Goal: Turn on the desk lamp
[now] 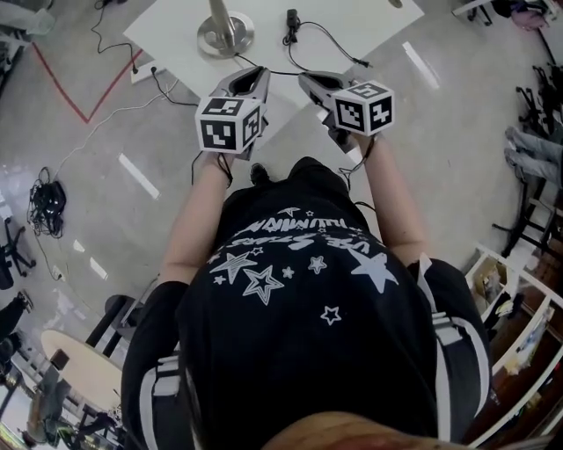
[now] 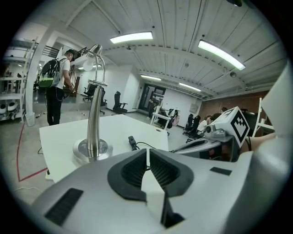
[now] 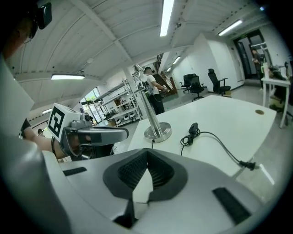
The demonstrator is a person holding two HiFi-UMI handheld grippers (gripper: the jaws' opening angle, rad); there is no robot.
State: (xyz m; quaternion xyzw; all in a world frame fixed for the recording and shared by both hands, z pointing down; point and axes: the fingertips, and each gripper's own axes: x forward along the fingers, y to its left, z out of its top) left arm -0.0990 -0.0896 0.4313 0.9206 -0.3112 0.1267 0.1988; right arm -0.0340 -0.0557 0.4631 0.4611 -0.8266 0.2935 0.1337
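The desk lamp has a round steel base (image 1: 225,35) on the white table (image 1: 361,22), a chrome stem (image 2: 95,119) and a small head (image 2: 95,49) that shows no light. Its black cord carries an inline switch (image 1: 292,18) (image 2: 132,141) (image 3: 193,128) lying to the right of the base. Both grippers hover at the table's near edge, short of the lamp. My left gripper (image 1: 258,72) (image 2: 148,151) has its jaws almost together with nothing between them. Beside it, my right gripper (image 1: 305,80) (image 3: 147,152) is shut and empty.
A power strip (image 1: 145,70) and cables lie on the floor left of the table, by red floor tape (image 1: 62,83). A person with a backpack (image 2: 56,84) stands beyond the table. Office chairs (image 3: 196,85) and shelving (image 3: 114,109) stand further back.
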